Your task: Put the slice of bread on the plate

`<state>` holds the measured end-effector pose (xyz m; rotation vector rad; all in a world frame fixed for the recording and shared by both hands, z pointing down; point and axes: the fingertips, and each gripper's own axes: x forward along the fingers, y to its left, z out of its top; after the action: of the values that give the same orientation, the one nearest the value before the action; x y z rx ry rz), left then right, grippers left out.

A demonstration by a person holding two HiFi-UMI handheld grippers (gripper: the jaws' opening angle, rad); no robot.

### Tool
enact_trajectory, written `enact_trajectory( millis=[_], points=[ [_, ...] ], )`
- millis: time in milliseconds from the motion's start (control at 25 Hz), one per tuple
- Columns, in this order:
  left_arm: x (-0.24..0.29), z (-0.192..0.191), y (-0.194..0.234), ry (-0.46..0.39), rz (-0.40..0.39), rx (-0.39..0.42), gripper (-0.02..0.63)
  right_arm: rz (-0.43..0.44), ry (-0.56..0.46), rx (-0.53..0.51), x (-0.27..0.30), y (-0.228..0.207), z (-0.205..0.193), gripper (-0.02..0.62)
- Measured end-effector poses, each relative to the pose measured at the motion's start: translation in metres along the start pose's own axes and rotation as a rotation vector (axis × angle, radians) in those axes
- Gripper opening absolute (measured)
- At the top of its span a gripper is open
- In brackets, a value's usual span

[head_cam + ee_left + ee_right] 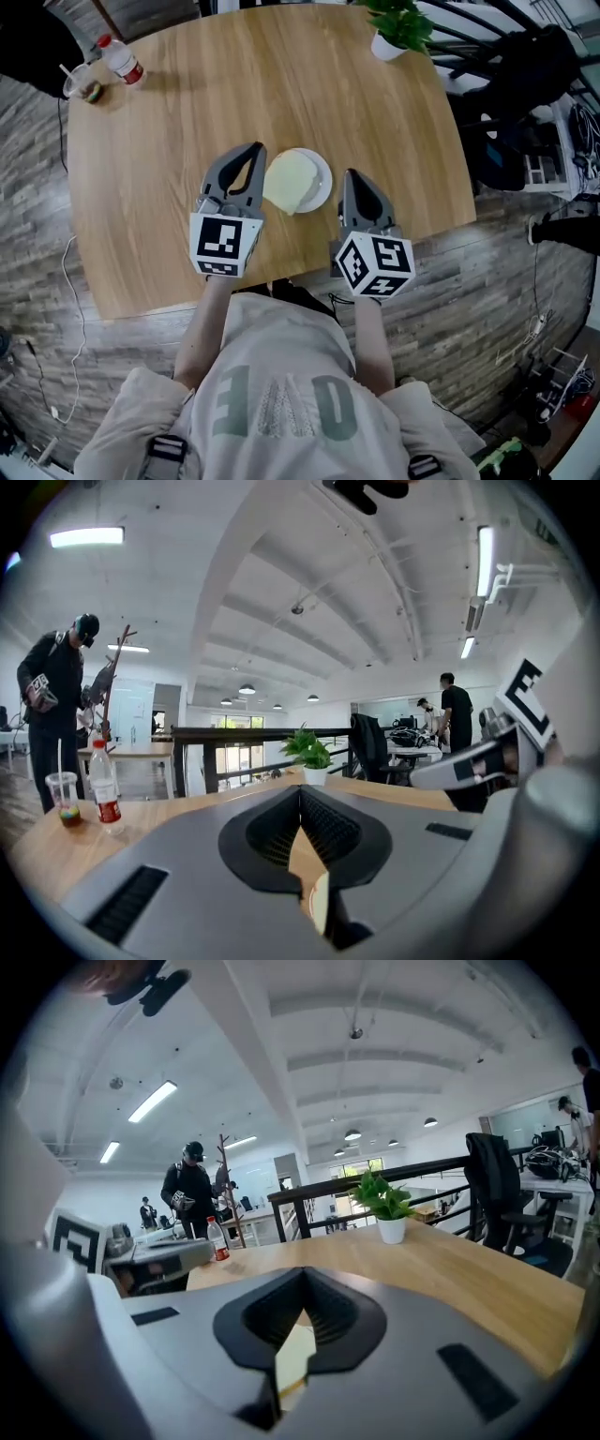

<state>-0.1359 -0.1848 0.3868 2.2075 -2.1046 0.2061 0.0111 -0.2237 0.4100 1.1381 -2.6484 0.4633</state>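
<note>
A pale slice of bread (pixel 287 181) lies on a small white plate (pixel 324 178) near the front of the round wooden table (pixel 281 84). My left gripper (pixel 254 150) hovers just left of the plate, its jaws shut with nothing between them. My right gripper (pixel 351 175) hangs just right of the plate, also shut and empty. In the left gripper view the jaw tips (pixel 300 789) meet, and the plate's edge (pixel 319 904) shows below them. In the right gripper view the closed tips (pixel 302 1271) stand above the bread (pixel 292 1358).
A potted plant (pixel 398 28) stands at the table's far right edge. A water bottle (pixel 122 61) and a plastic cup (pixel 82 86) sit at the far left. Black chairs and gear (pixel 525 84) crowd the floor to the right. A person (pixel 61 705) stands beyond the table.
</note>
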Motion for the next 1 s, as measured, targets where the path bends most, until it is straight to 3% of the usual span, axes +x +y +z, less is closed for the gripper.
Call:
enact_trajectory(
  millis=[160,280,440,680,800,1000],
  points=[
    [-0.001,0.063,-0.022,-0.097,-0.028,0.116,0.009,-0.006,-0.056,-0.103,-0.016,0.012,0.012,0.017],
    [-0.005,0.086,-0.036,-0.120,-0.048,0.177,0.009,-0.007,-0.113,-0.150,-0.022,0.020,0.028,0.017],
    [-0.003,0.096,-0.051,-0.115,-0.094,0.213,0.009,-0.043,-0.175,-0.112,-0.023,0.017,0.043,0.017],
    [0.002,0.104,-0.074,-0.118,-0.146,0.284,0.009,-0.100,-0.191,-0.047,-0.031,-0.009,0.033,0.017],
    [0.008,0.106,-0.079,-0.134,-0.171,0.266,0.009,-0.080,-0.195,0.010,-0.031,-0.018,0.032,0.017],
    [0.015,0.104,-0.084,-0.128,-0.186,0.250,0.009,-0.102,-0.200,-0.021,-0.034,-0.030,0.041,0.017]
  ],
)
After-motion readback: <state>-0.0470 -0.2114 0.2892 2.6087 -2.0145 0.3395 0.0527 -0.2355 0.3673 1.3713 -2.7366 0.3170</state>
